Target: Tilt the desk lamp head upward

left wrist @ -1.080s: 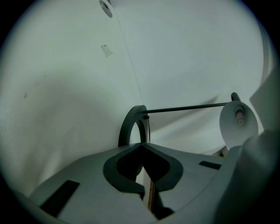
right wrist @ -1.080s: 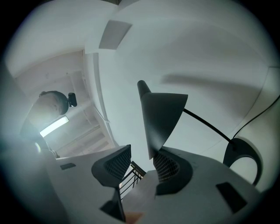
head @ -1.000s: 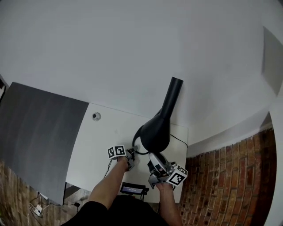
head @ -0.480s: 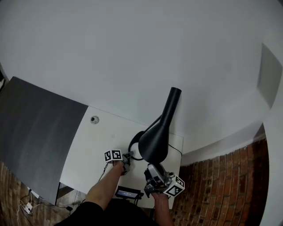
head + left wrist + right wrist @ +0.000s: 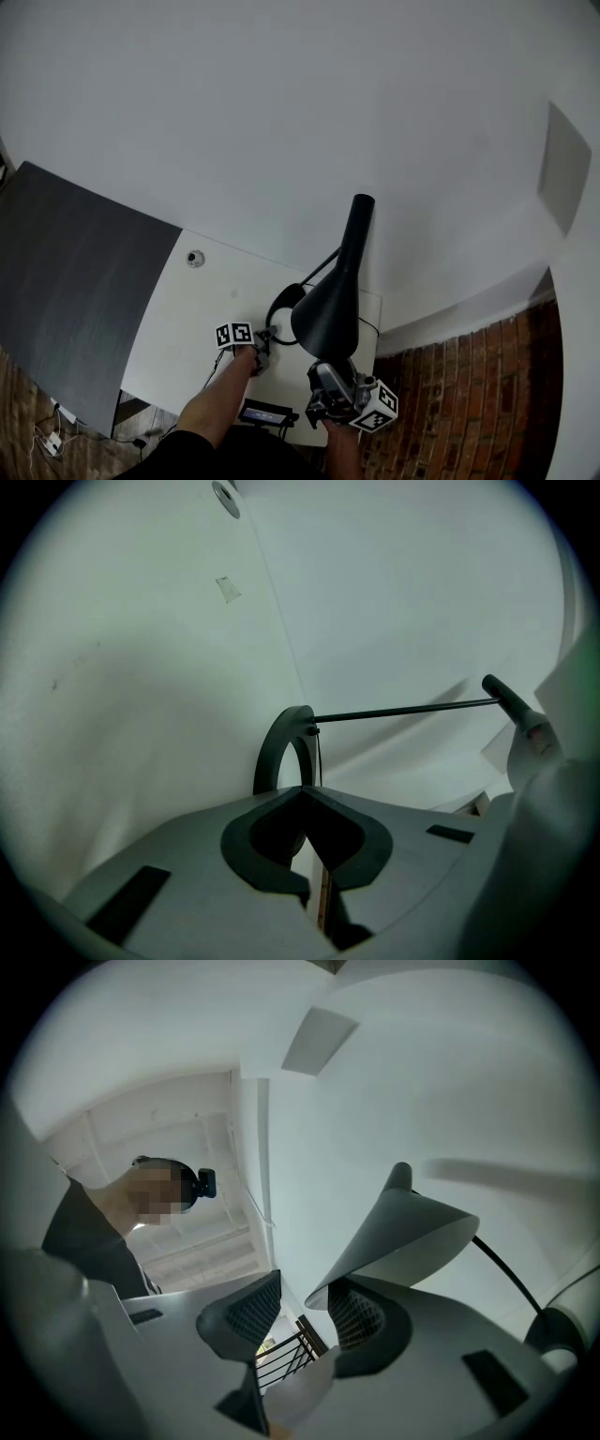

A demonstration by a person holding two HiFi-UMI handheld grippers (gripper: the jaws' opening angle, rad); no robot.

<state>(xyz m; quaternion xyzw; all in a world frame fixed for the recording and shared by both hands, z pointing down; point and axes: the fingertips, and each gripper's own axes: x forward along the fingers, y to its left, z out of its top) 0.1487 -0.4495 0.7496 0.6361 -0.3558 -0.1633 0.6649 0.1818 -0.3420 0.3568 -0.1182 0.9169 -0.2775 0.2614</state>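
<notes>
Head view: a black desk lamp (image 5: 330,309) is standing on the right half of the white tabletop (image 5: 202,314), its cone-shaped lamp head (image 5: 328,319) flaring toward the near edge and its narrow neck pointing up along the white wall (image 5: 281,112). The left gripper (image 5: 265,343) is reaching in from the near edge just beside the lamp's ring base (image 5: 281,302), and the right gripper (image 5: 328,377) is sitting right under the wide rim of the lamp head, near the tabletop's right edge. A small round fitting (image 5: 194,258) is lying near the far left corner, a small dark device (image 5: 269,412) is resting at the near edge, a dark panel (image 5: 75,291) is adjoining the left edge, and a brick floor (image 5: 469,384) is showing to the right. Left gripper view: the left gripper (image 5: 302,791) is holding its jaws pressed together with nothing between them, the tips pointing at the ring base (image 5: 279,752) just ahead; a thin rod (image 5: 403,710) is running from the ring to the right. Right gripper view: the right gripper (image 5: 300,1307) is holding its jaws apart, and the rim of the lamp head (image 5: 403,1237) is lying against the inner pad of the right-hand jaw, while the other jaw is standing clear of it; a person (image 5: 94,1232) is showing at the left.
</notes>
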